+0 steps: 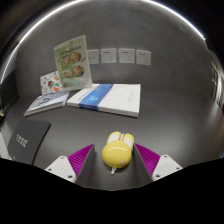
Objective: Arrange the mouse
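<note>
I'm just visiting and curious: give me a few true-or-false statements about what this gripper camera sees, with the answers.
1. A yellow mouse sits between the gripper fingers. True.
2. The mouse lies on top of the books. False: it rests on the grey table, nearer than the books.
3. A leaflet stands upright behind the books. True.
4. The wall is bare. False: switch plates are mounted on it.
5. A dark laptop lies beside the left finger. True.

Glossy yellow computer mouse (pixel 117 152) low in the frame's centre on a dark grey counter (pixel 150 125), standing between the tongs (pixel 116 163) with gaps beside both magenta pads, flat white-and-blue books (pixel 104 97) mid-frame, upright illustrated booklet (pixel 72 60) upper left, black device (pixel 22 140) lower left
</note>
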The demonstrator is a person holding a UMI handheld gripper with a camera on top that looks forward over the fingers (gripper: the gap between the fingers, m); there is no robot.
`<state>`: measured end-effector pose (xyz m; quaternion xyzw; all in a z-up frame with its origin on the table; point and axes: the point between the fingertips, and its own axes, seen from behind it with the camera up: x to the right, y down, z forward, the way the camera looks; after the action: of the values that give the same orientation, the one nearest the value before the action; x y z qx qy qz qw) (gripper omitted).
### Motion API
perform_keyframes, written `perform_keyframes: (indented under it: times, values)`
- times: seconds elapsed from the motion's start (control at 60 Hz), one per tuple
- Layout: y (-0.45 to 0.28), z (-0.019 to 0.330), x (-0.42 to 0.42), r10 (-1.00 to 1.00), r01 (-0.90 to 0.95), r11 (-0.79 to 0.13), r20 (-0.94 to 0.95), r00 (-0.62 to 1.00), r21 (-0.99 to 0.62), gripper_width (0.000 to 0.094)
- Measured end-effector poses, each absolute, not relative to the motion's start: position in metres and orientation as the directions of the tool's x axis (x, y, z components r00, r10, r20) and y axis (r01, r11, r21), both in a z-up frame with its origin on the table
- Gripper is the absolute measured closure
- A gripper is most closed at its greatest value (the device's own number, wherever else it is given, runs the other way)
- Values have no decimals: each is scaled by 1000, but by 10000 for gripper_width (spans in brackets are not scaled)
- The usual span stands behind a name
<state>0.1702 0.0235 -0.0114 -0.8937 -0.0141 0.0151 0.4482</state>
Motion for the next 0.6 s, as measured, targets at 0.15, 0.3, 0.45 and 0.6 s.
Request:
perform_keyframes:
  times: [0.15,0.3,0.45,0.6]
  values:
    - [27,-12,162,32,17,-584,-3,999,-812,418]
    - [27,-11,162,-31,-31,-596,-15,999,-802,523]
    - [18,4,155,-123,-3,-588,85,989,-809,557]
    - [20,86,53,-109,9,-448,65,992,-894,558]
